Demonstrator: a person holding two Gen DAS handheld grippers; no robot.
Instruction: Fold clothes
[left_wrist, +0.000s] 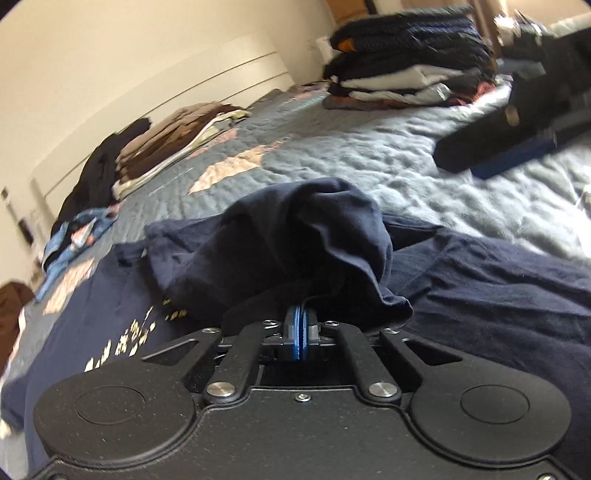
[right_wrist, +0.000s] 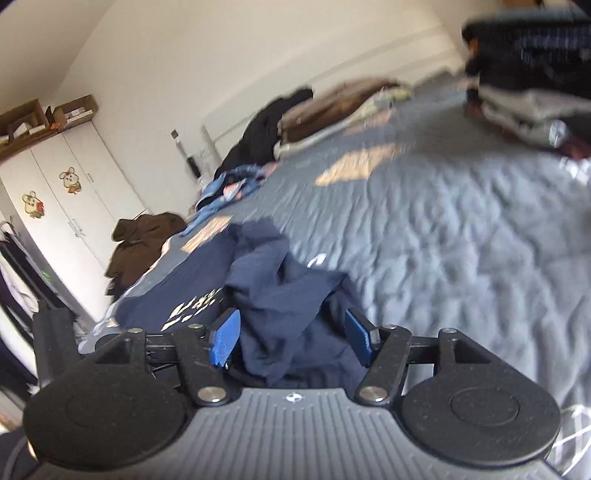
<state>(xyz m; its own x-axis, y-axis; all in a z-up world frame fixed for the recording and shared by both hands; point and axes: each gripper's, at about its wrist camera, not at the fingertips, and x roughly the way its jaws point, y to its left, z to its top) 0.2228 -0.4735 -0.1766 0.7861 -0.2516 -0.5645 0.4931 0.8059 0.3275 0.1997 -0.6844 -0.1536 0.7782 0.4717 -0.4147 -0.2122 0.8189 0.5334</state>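
Observation:
A navy T-shirt (left_wrist: 314, 229) with pale lettering lies crumpled on the grey-blue quilted bed (left_wrist: 369, 155). My left gripper (left_wrist: 300, 314) is shut on a bunched fold of this shirt, with cloth rising over the closed blue pads. In the right wrist view the same shirt (right_wrist: 273, 280) lies heaped between the fingers of my right gripper (right_wrist: 291, 332). That gripper is open, and its blue pads (right_wrist: 224, 339) stand apart on either side of the cloth without pressing it. The right gripper (left_wrist: 460, 164) also shows at the upper right of the left wrist view, above the quilt.
A tall stack of folded clothes (left_wrist: 406, 62) stands at the far side of the bed. A brown folded pile (left_wrist: 173, 140) and a blue patterned garment (left_wrist: 77, 232) lie along the left edge. A white wardrobe (right_wrist: 66, 206) and a brown garment (right_wrist: 144, 240) are beyond the bed.

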